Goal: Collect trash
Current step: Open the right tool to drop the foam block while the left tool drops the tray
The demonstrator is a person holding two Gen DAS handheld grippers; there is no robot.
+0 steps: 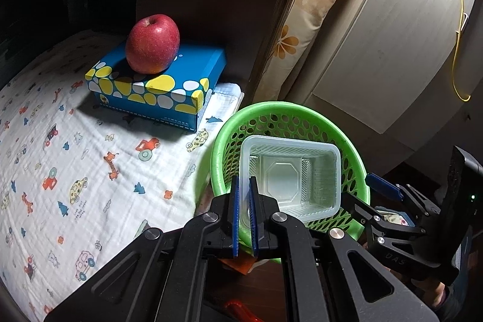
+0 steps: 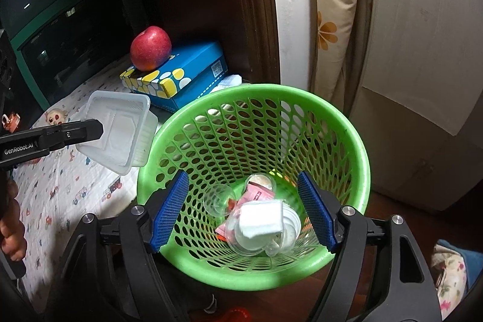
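Observation:
My left gripper (image 1: 245, 201) is shut on the rim of a clear plastic tray (image 1: 291, 175) and holds it tilted over the rim of the green mesh basket (image 1: 262, 110). In the right wrist view the tray (image 2: 120, 129) hangs just left of the basket (image 2: 341, 116), with the left gripper's finger on it. My right gripper (image 2: 247, 212) is open and empty, its blue pads (image 2: 170, 210) spread above the basket's near side. Inside the basket lie clear cups (image 2: 217, 198), a pink packet (image 2: 259, 195) and a white foam piece (image 2: 261, 218).
A red apple (image 1: 152, 44) sits on a blue spotted tissue box (image 1: 157, 86) on a bed with a printed sheet (image 1: 75, 171). A floral pillow (image 1: 305, 29) and a white cabinet (image 1: 386, 50) stand behind the basket. A dark screen (image 2: 69, 41) is at far left.

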